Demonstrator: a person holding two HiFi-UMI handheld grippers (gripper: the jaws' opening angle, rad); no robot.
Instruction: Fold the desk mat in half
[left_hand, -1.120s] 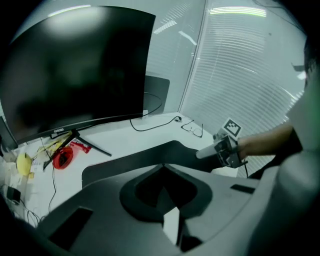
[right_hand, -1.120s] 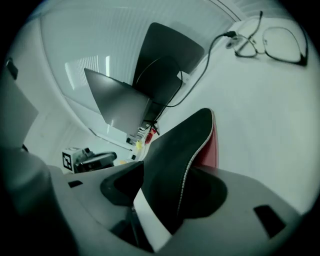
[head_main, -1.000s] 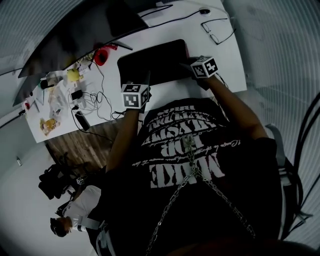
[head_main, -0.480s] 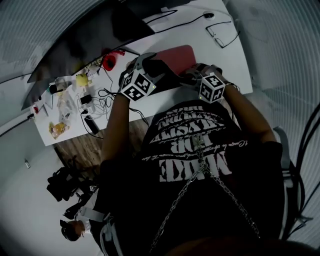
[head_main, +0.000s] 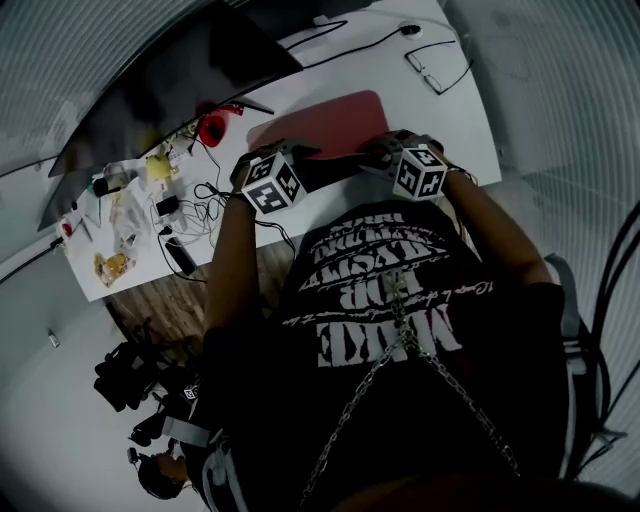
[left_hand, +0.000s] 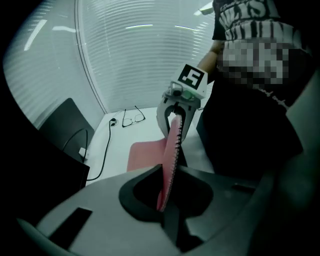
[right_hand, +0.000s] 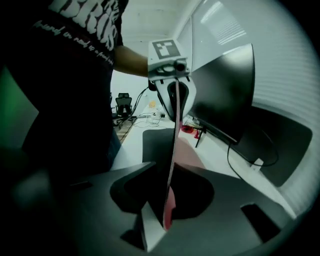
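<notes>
desk mat (head_main: 322, 122): lay flat before, near edge now lifted, red underside showing | left gripper (left_hand: 165, 200): jaws just closed on it

Counts: 1 white worktop (head_main: 455, 110). 1 desk mat (head_main: 335, 112). 2 tongs: left tongs (left_hand: 165, 197), jaws just closed in on the mat; right tongs (right_hand: 167, 212), jaws just eased slightly wider, mat pinched between them. 2 marker cubes: left cube (head_main: 272, 186), right cube (head_main: 420, 172). 1 monitor (head_main: 150, 85). 1 pair of glasses (head_main: 437, 62). 1 red item (head_main: 211, 128), 1 yellow item (head_main: 157, 167), both too small to identify. 1 office chair (right_hand: 123, 106). 1 long black cable (head_main: 350, 42), plus a tangle (head_main: 200, 195) I can't count. 2 people: wearer (head_main: 380, 310), second person (head_main: 160, 475) partly visible.
</notes>
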